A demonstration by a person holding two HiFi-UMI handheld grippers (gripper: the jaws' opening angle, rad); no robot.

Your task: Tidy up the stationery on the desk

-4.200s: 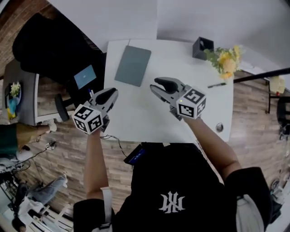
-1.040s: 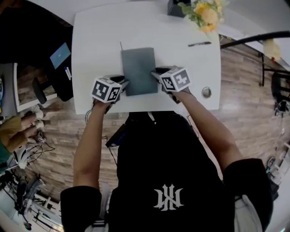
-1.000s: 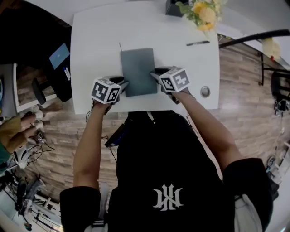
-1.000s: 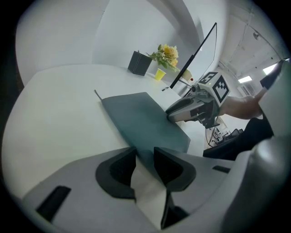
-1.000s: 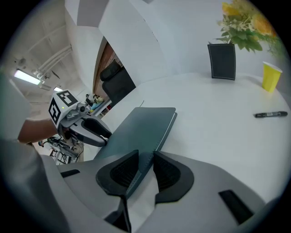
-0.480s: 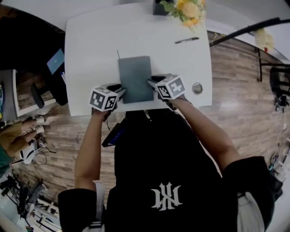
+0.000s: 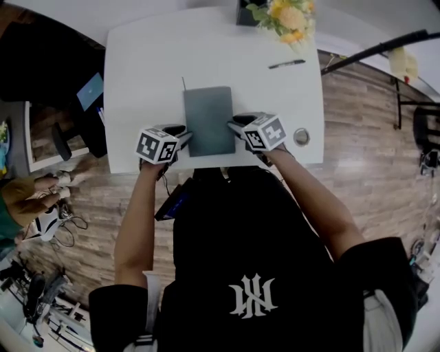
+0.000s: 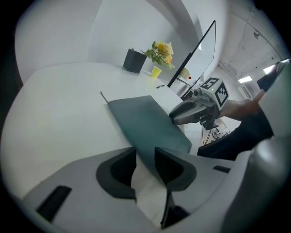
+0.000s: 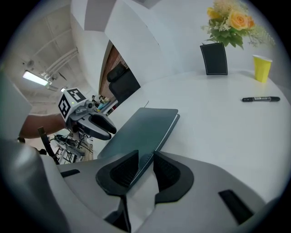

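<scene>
Head view shows left gripper [image 7: 183,136] and right gripper [image 7: 233,124] clamping notebook [image 7: 209,117]

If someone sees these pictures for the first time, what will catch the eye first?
The dark grey notebook near the front edge of the white desk is gripped by the left tool and the right tool at its opposite sides. Yellow flowers stand at the far edge, a black pen nearby.

White desk [image 7: 151,62] on wood-plank floor [image 7: 357,137], black office chair [image 9: 122,78] beside it, white wall [image 9: 173,32] behind.
</scene>
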